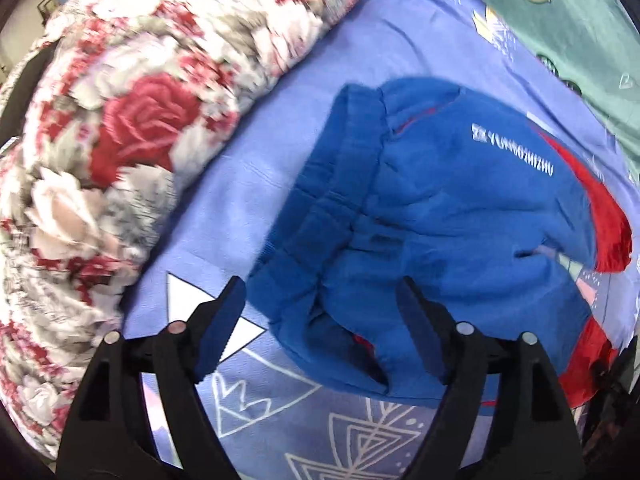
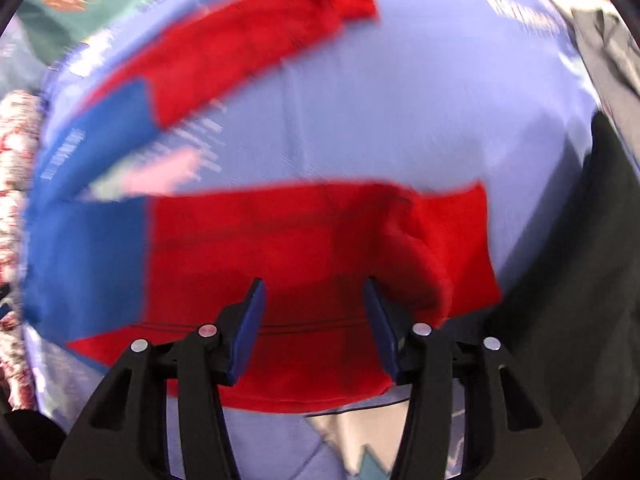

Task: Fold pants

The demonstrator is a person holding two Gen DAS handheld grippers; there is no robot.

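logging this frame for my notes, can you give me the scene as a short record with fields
surface: lavender patterned bedsheet
garment: blue and red pants, lying on the sheet, legs spread apart, not yet folded
waist end: blue part, white lettering, seen in the left wrist view
leg ends: red, seen in the right wrist view
left gripper: open, over the blue part, holding nothing
right gripper: open, over the nearer red leg, holding nothing
nearby: floral blanket beside the pants
image quality: motion blur in both views
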